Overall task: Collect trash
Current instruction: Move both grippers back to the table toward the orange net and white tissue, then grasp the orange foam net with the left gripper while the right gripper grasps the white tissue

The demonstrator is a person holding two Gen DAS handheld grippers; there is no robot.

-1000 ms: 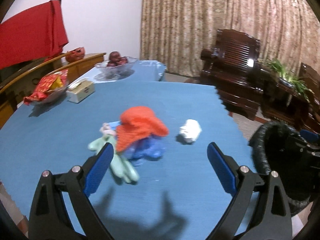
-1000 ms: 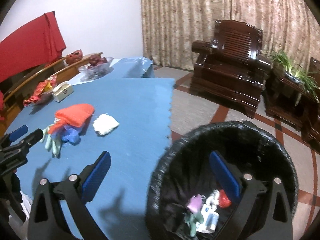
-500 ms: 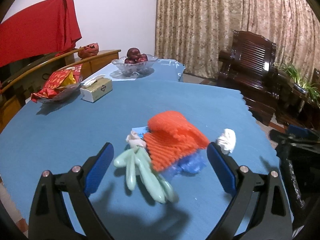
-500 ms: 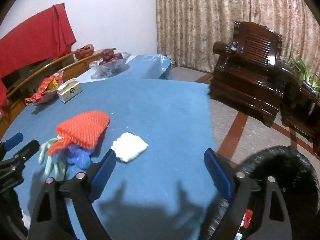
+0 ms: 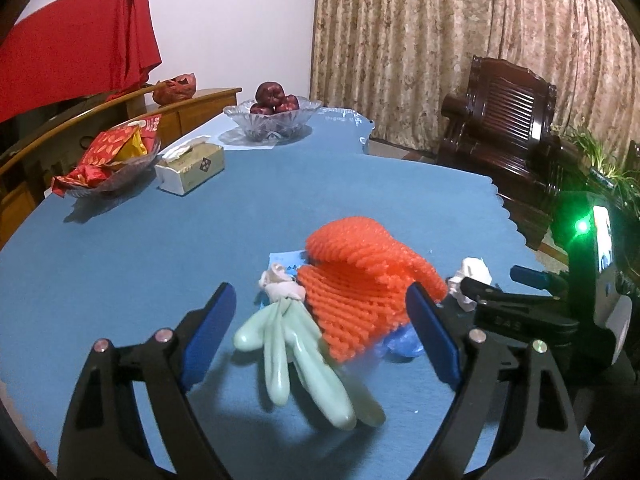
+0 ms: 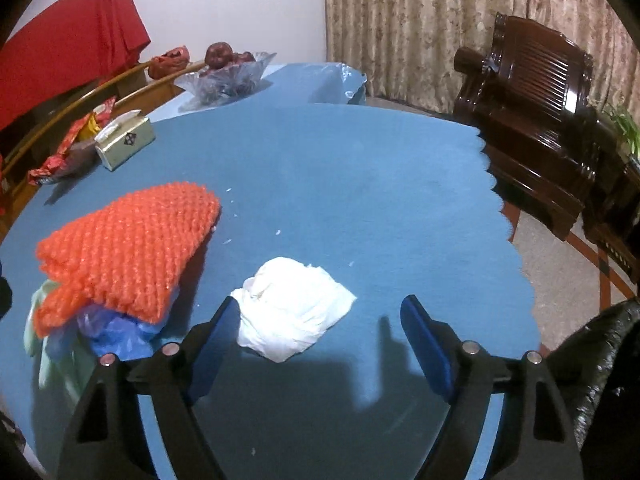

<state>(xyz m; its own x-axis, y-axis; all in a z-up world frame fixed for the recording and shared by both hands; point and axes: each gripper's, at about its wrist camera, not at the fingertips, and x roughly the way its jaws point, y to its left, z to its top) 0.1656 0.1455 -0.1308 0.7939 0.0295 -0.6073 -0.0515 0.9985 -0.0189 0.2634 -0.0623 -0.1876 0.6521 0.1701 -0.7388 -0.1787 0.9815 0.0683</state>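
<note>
A white wall (image 5: pixel 240 20) stands at the far left with a red cloth (image 5: pixel 76 56) draped before it. Patterned beige curtains (image 5: pixel 460 40) cover the far right. A dark carved wooden armchair (image 5: pixel 504 120) sits on the right, above a speckled floor (image 6: pixel 560 272) with red-brown stripes.

An orange foam net (image 5: pixel 362 280), pale green glove (image 5: pixel 304 352) and white tissue wad (image 6: pixel 292 308) lie on blue tablecloth (image 6: pixel 340 168).

Dim warm light, soft shadows, fisheye edges
</note>
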